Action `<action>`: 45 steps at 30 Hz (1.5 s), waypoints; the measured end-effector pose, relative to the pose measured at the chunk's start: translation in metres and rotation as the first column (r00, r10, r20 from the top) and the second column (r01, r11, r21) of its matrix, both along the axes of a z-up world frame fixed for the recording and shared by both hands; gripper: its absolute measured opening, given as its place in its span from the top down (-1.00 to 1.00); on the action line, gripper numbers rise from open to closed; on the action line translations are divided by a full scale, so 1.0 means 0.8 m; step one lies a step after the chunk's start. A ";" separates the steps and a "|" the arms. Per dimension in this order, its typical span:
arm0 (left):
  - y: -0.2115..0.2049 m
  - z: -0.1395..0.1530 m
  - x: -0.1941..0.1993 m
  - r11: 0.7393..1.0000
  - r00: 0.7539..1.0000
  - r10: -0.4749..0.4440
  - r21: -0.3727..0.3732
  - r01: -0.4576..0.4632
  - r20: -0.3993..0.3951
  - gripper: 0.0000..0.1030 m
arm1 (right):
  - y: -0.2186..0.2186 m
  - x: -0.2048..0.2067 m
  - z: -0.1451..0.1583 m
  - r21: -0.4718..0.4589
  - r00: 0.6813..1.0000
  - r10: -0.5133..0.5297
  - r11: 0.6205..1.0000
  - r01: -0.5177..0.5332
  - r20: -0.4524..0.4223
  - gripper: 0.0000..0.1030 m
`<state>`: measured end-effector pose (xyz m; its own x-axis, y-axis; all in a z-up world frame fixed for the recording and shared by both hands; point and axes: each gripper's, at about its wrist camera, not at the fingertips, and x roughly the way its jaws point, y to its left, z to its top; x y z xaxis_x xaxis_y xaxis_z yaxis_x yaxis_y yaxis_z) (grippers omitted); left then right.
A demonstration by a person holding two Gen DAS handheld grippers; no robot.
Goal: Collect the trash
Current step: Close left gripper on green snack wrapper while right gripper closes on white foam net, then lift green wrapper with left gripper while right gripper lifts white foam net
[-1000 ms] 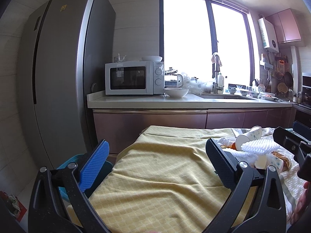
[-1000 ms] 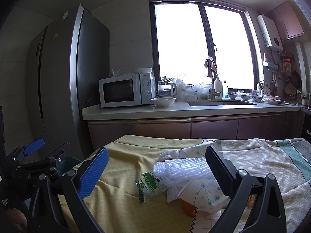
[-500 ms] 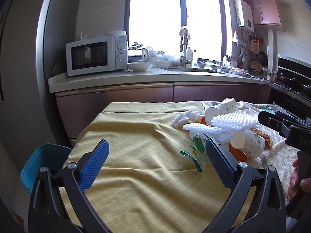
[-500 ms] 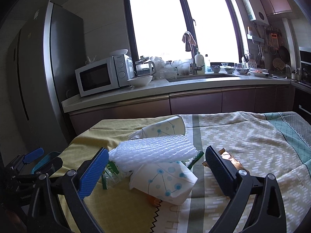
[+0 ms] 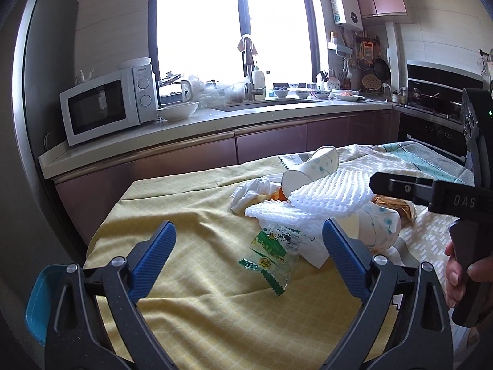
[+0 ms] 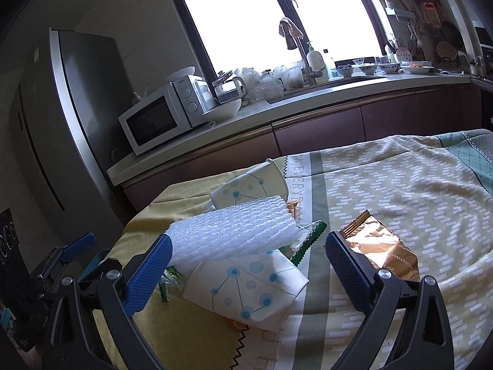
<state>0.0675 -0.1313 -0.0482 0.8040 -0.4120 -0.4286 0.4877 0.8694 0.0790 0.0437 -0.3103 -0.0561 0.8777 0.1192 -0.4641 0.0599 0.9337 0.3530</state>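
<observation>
A pile of trash lies on the cloth-covered table (image 5: pixel 191 280). It holds white foam netting (image 5: pixel 326 195) (image 6: pixel 234 231), two crushed paper cups with blue dots (image 5: pixel 311 169) (image 6: pixel 249 289), a crumpled tissue (image 5: pixel 249 192), a green-printed clear wrapper (image 5: pixel 272 254) and a gold foil wrapper (image 6: pixel 379 246). My left gripper (image 5: pixel 249 254) is open and empty, with the green wrapper between its fingers. My right gripper (image 6: pixel 246 265) is open and empty, low over the near paper cup and the foam netting. It also shows at the right of the left wrist view (image 5: pixel 431 191).
A blue bin (image 5: pixel 38 302) stands below the table's left edge. Behind the table runs a kitchen counter (image 5: pixel 215 120) with a microwave (image 5: pixel 107 108), a bowl and a sink. A tall fridge (image 6: pixel 71 117) stands at the left.
Both grippers have swung right and come down closer to the trash pile. The pile now lies between the fingers in both wrist views. Both stay open.
</observation>
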 end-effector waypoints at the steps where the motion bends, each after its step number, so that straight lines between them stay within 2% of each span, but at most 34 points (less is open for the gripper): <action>1: -0.001 -0.003 0.005 1.000 1.000 -0.008 0.000 0.008 -0.024 -0.78 | -0.002 0.003 -0.002 0.016 1.000 0.008 1.000 -0.008 -0.006 -0.87; 4: -0.002 -0.017 0.025 1.000 0.995 -0.018 0.006 0.018 -0.099 -0.61 | -0.008 0.012 -0.008 0.072 0.999 0.033 0.997 -0.031 -0.019 -0.84; 5: -0.002 -0.022 0.032 1.000 0.991 -0.021 0.006 0.022 -0.130 -0.54 | -0.009 0.014 -0.010 0.093 0.999 0.044 0.995 -0.042 -0.021 -0.76; 10: -0.004 -0.046 0.071 0.998 0.955 -0.069 -0.032 0.063 -0.287 -0.14 | -0.017 0.021 -0.017 0.170 0.996 0.082 0.982 -0.077 -0.025 -0.35; 11: -0.004 -0.049 0.076 0.997 0.947 -0.082 -0.040 0.073 -0.310 -0.02 | -0.018 0.021 -0.017 0.174 0.996 0.083 0.982 -0.078 -0.022 -0.19; 14: -0.004 -0.051 0.084 0.992 0.927 -0.123 -0.084 0.099 -0.356 0.27 | -0.021 0.019 -0.015 0.187 0.996 0.091 0.978 -0.089 -0.005 0.08; 15: -0.005 -0.052 0.086 0.990 0.920 -0.134 -0.098 0.105 -0.368 0.35 | -0.022 0.018 -0.014 0.190 0.996 0.092 0.978 -0.091 0.002 0.22; 17: -0.006 -0.055 0.087 0.987 0.912 -0.150 -0.115 0.114 -0.383 0.62 | -0.023 0.016 -0.012 0.185 0.995 0.097 0.978 -0.097 0.010 0.34; 18: -0.007 -0.055 0.087 0.987 0.911 -0.147 -0.113 0.112 -0.385 0.65 | -0.023 0.015 -0.010 0.181 0.995 0.097 0.979 -0.098 0.013 0.39; 19: -0.007 -0.056 0.087 0.988 0.912 -0.145 -0.113 0.110 -0.383 0.68 | -0.023 0.013 -0.009 0.176 0.995 0.098 0.979 -0.100 0.018 0.44; 20: -0.007 -0.055 0.086 0.987 0.913 -0.145 -0.114 0.109 -0.381 0.71 | -0.022 0.012 -0.007 0.174 0.994 0.103 0.979 -0.106 0.023 0.60; 21: -0.007 -0.052 0.080 0.988 0.915 -0.143 -0.116 0.107 -0.378 0.73 | -0.022 0.010 -0.006 0.173 0.994 0.107 0.979 -0.110 0.029 0.68; 29: 0.018 -0.028 0.059 0.985 0.932 -0.135 -0.144 0.091 -0.336 0.78 | -0.011 -0.004 0.013 0.163 0.987 0.140 0.975 -0.151 0.078 0.77; 36: 0.068 -0.009 0.040 0.986 0.949 -0.103 -0.159 0.057 -0.299 0.79 | 0.004 -0.002 0.031 0.151 0.980 0.164 0.972 -0.180 0.114 0.78; 45: 0.133 0.002 0.020 0.995 0.967 -0.003 -0.097 -0.022 -0.256 0.79 | 0.030 0.007 0.038 0.132 0.974 0.190 0.970 -0.205 0.121 0.78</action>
